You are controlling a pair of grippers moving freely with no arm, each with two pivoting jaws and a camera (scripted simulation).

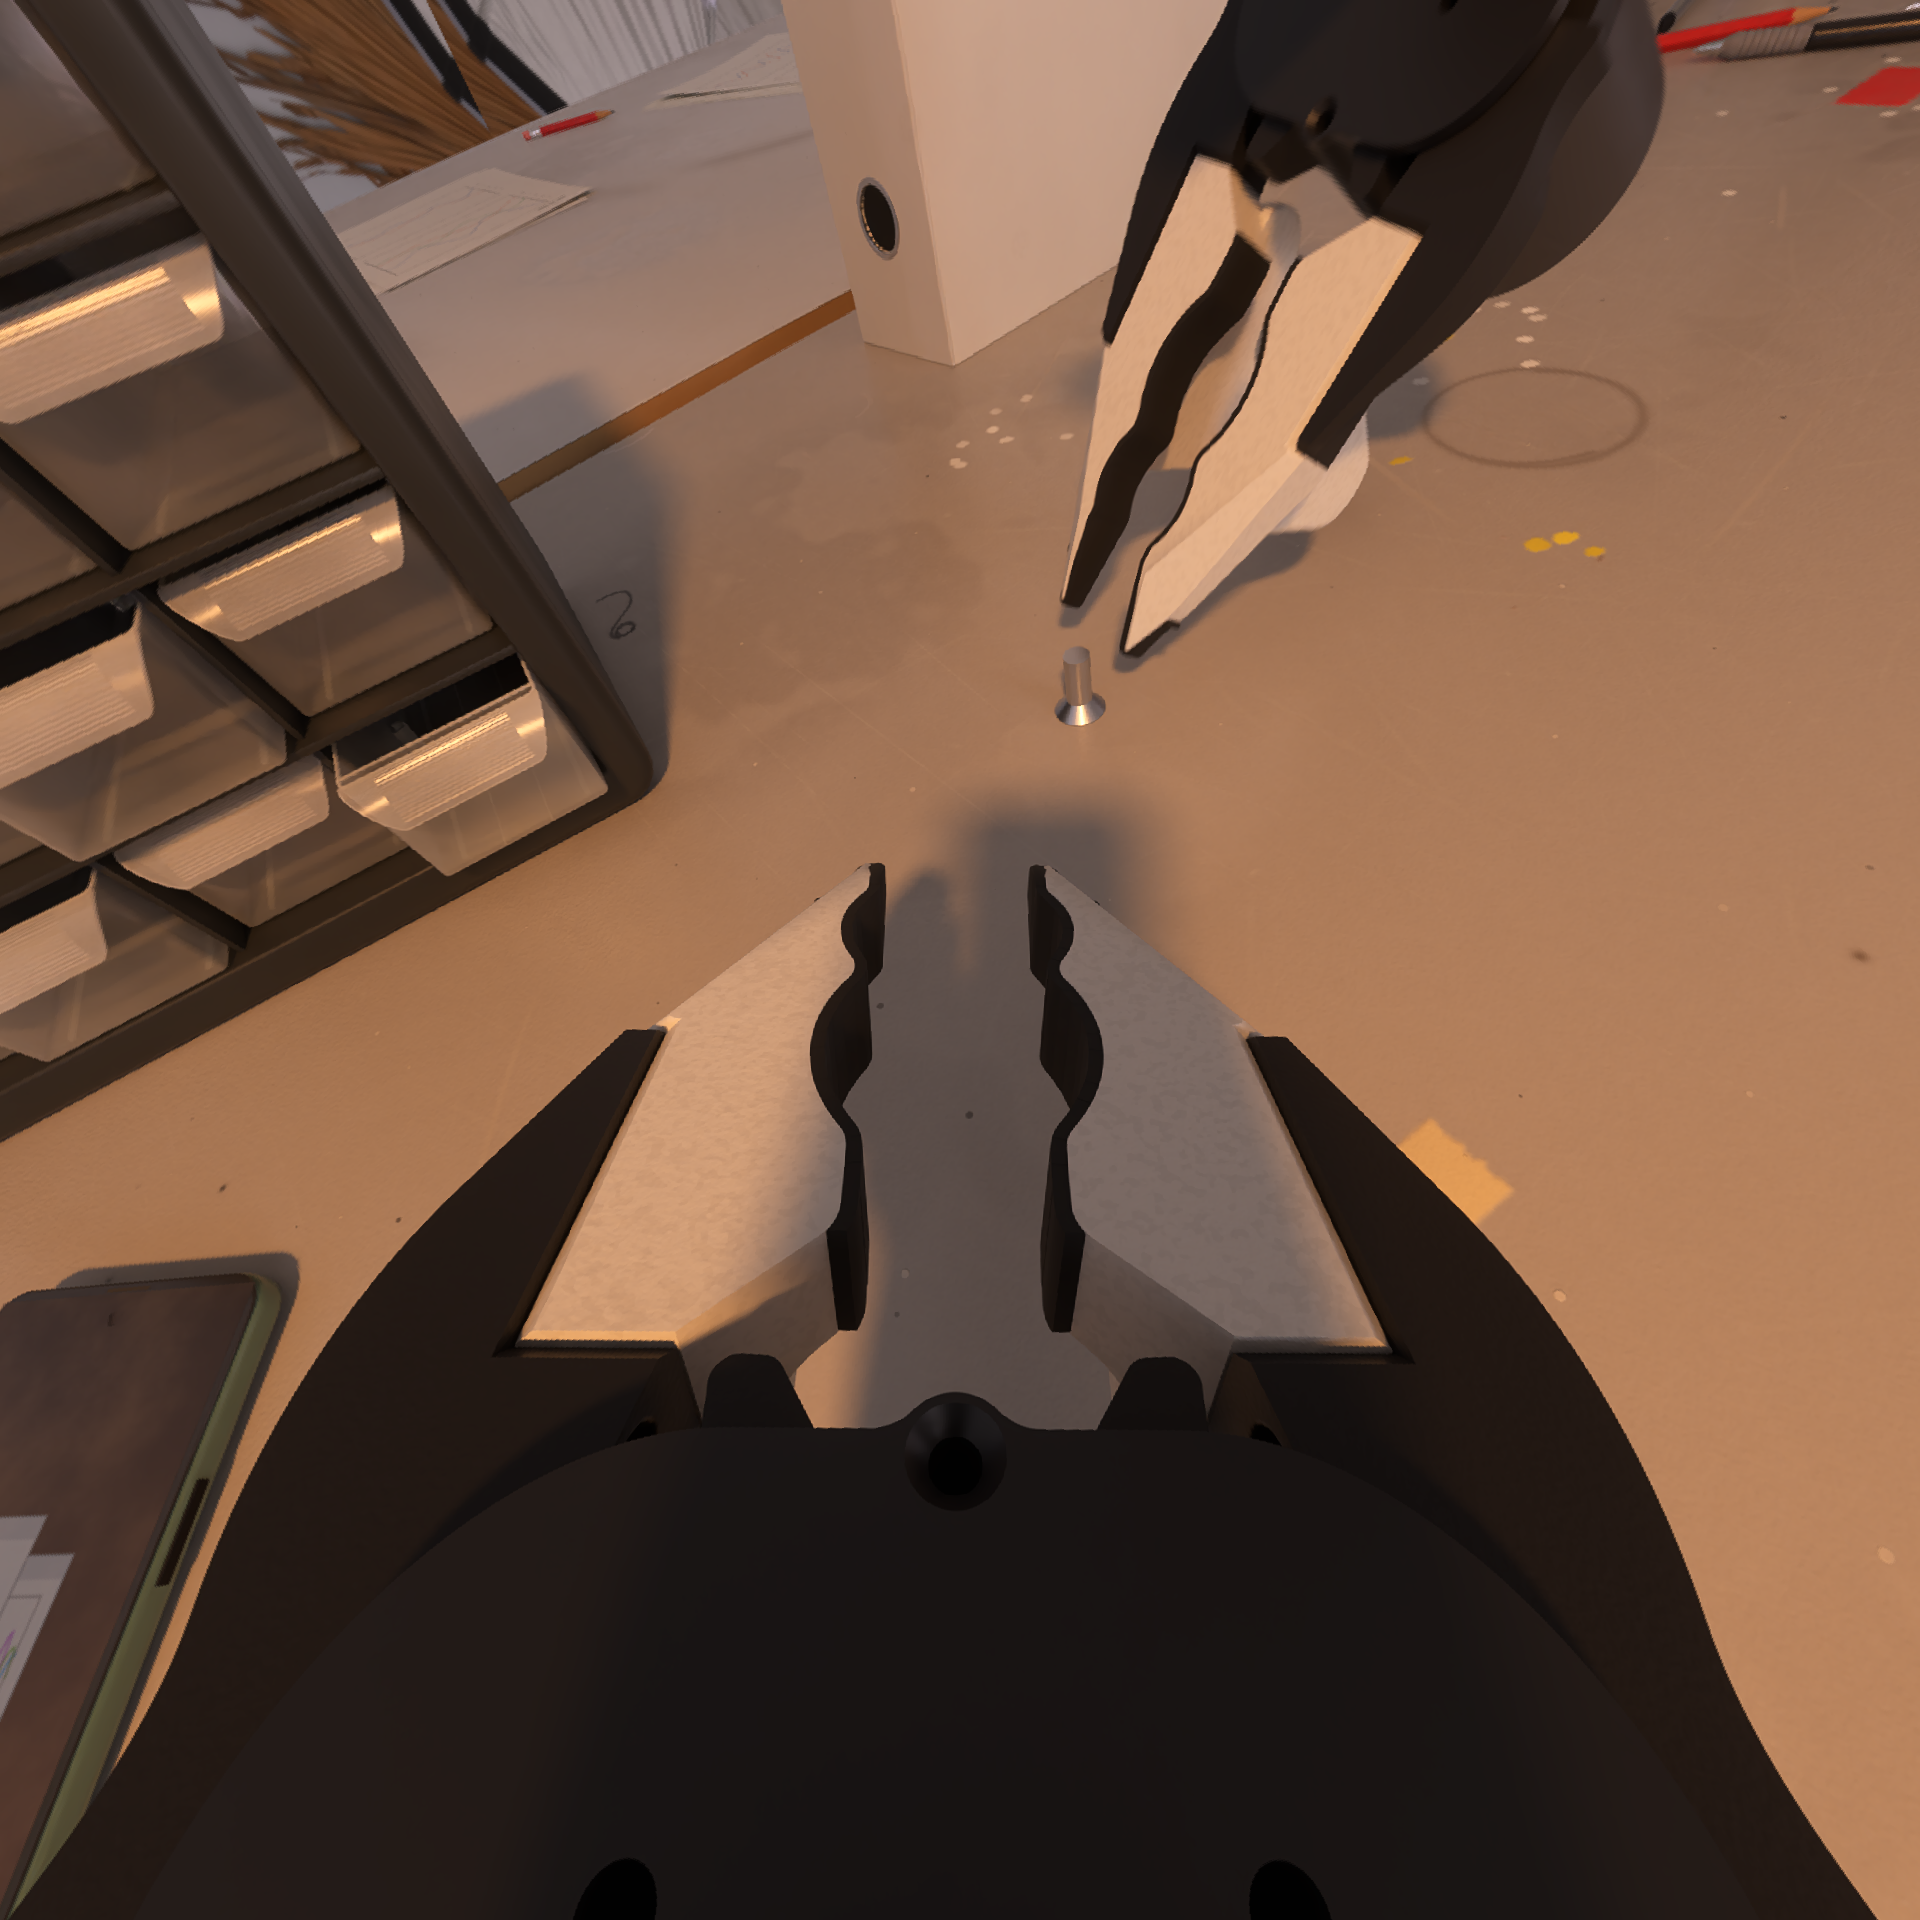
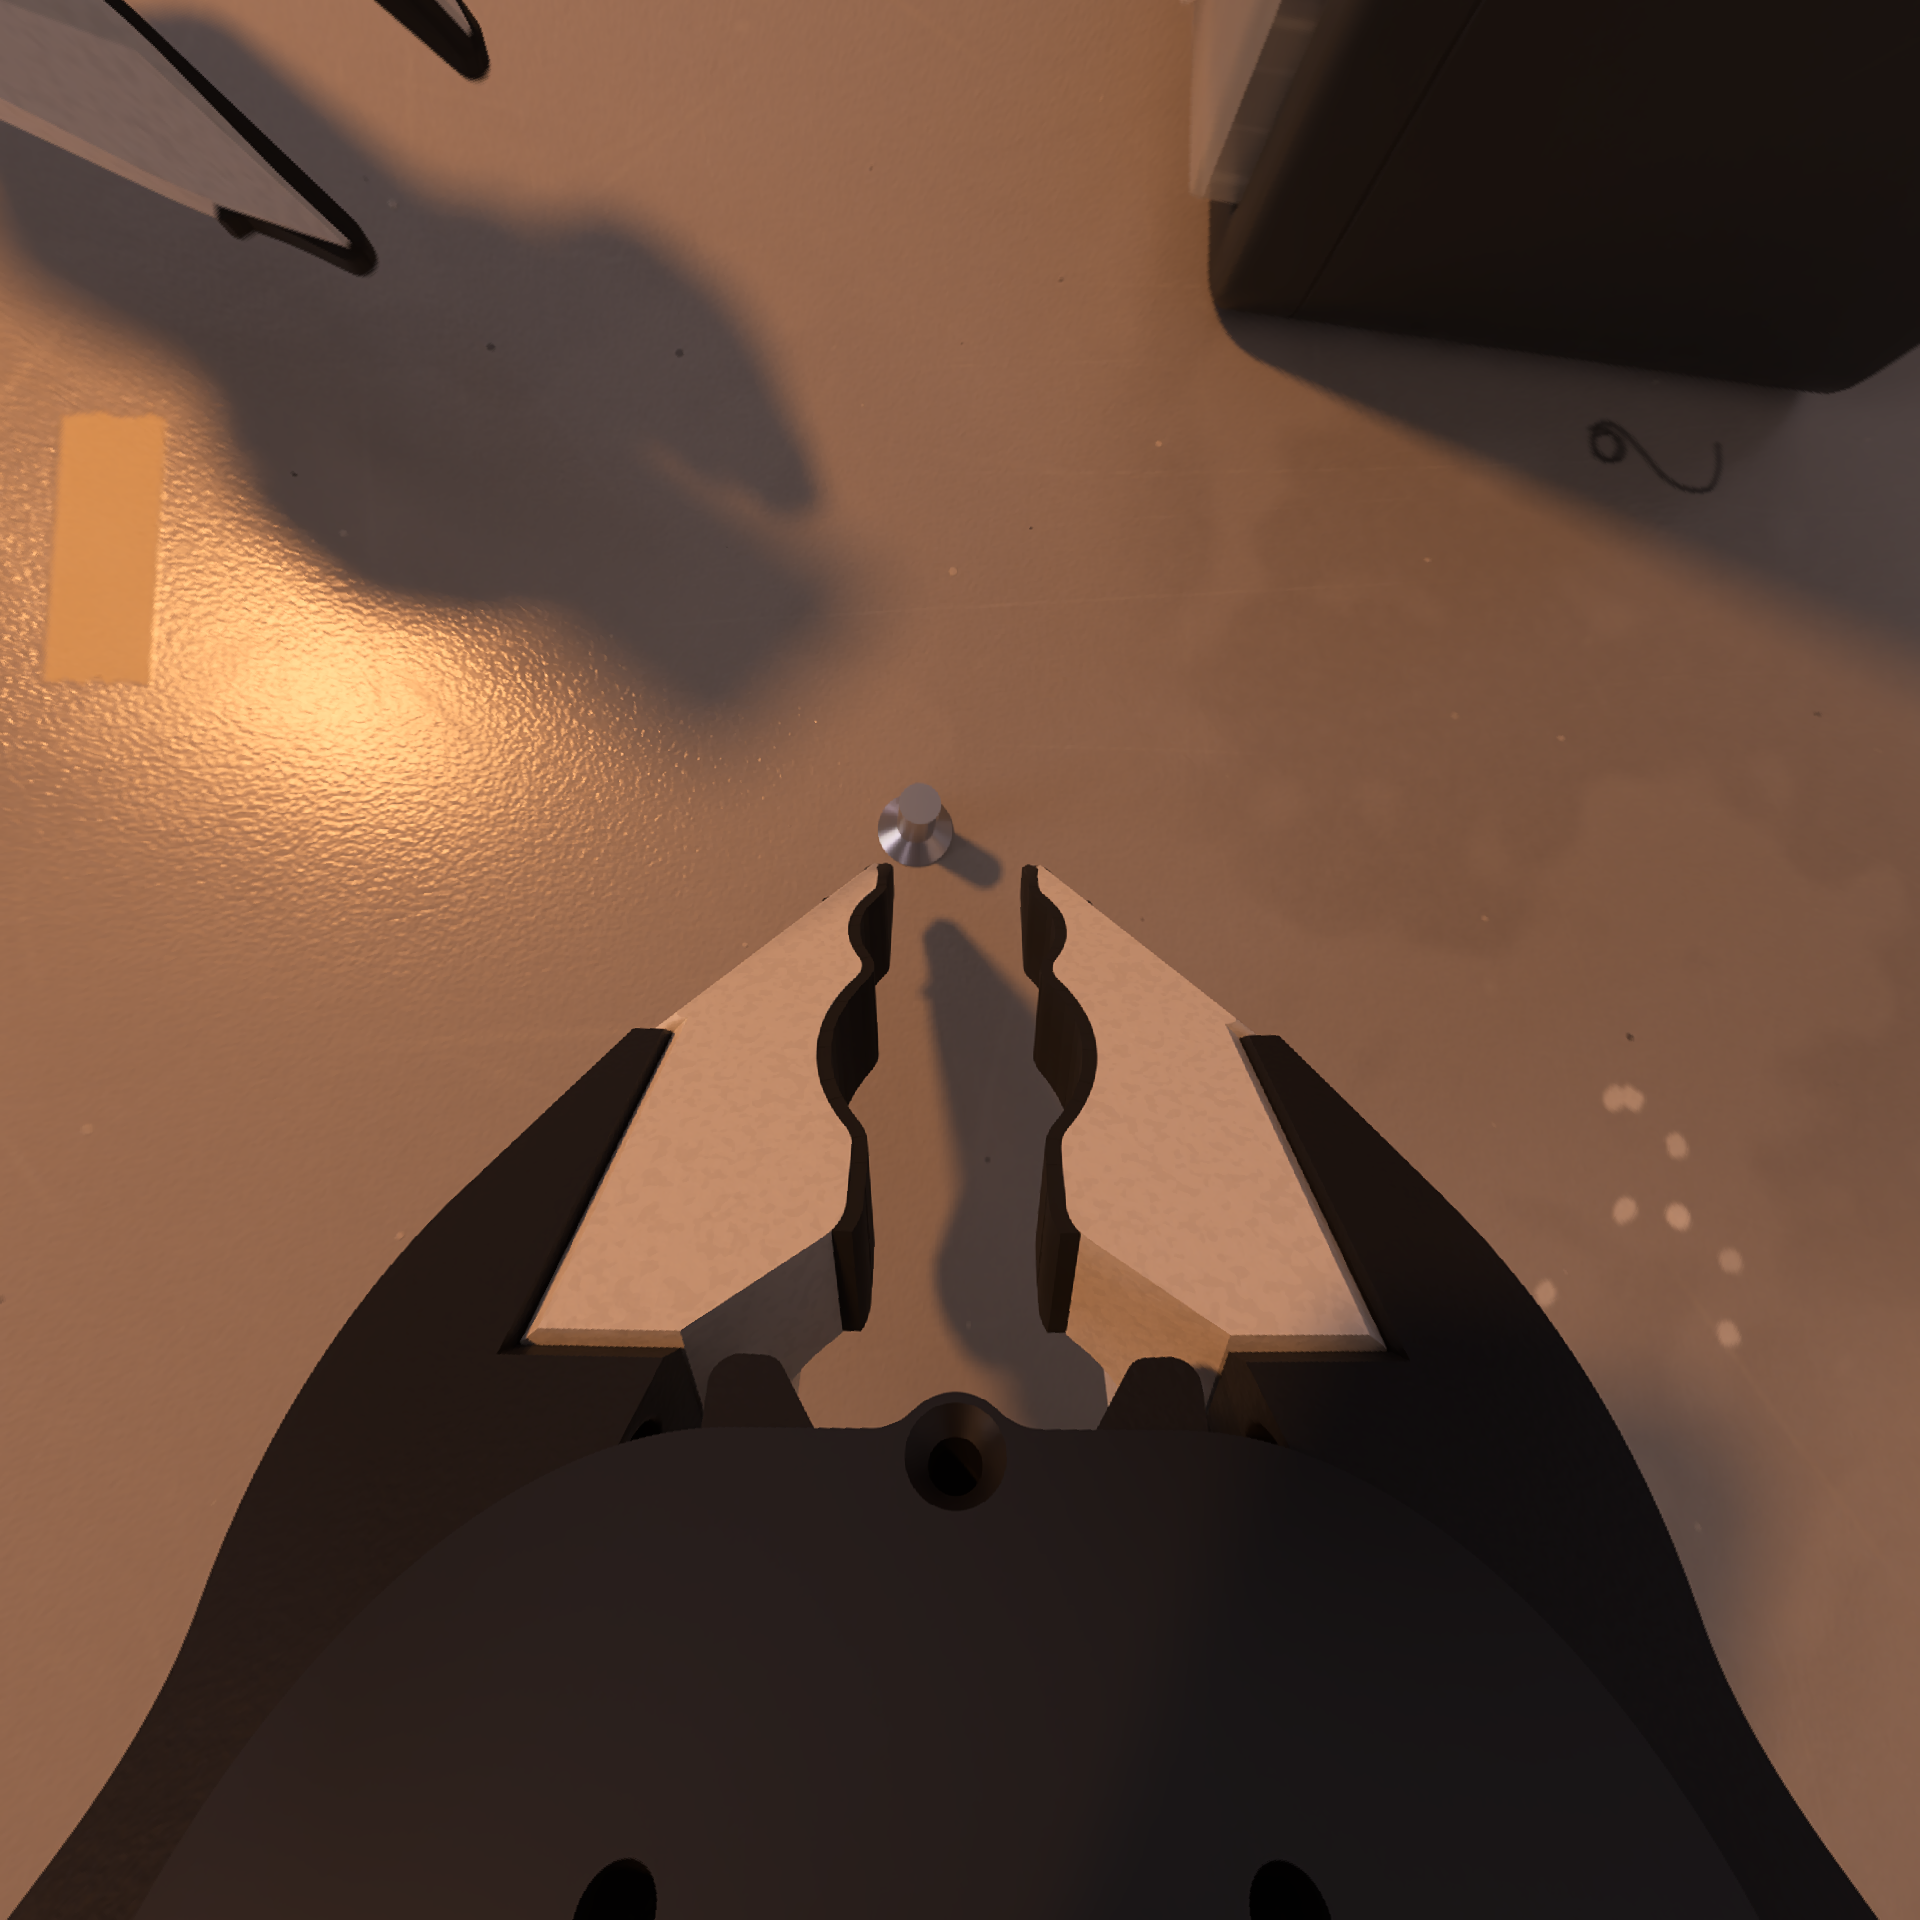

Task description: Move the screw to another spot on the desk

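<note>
Right gripper (image 2: 956, 883): fingers apart w/ a narrow gap, holding nothing. Screw (image 2: 914, 828) stands head-down on the surface just past the fingertips, slightly left, so grasp & move not yet done. Left gripper (image 1: 956, 883) farther off, also part-open, empty.

**Both grippers parted, both empty**

The left gripper (image 1: 956, 883) is angled downward, its two pale fingers (image 1: 727, 1143) spread with a clear gap and nothing between them. The right gripper (image 1: 1103, 623) is tipped steeply, fingertips pointing down close to the surface without touching it. In its own wrist view the right gripper (image 2: 956, 883) shows the same parted fingers (image 2: 1174, 1132) with an empty gap. The two grippers face each other, tips well apart.
</note>
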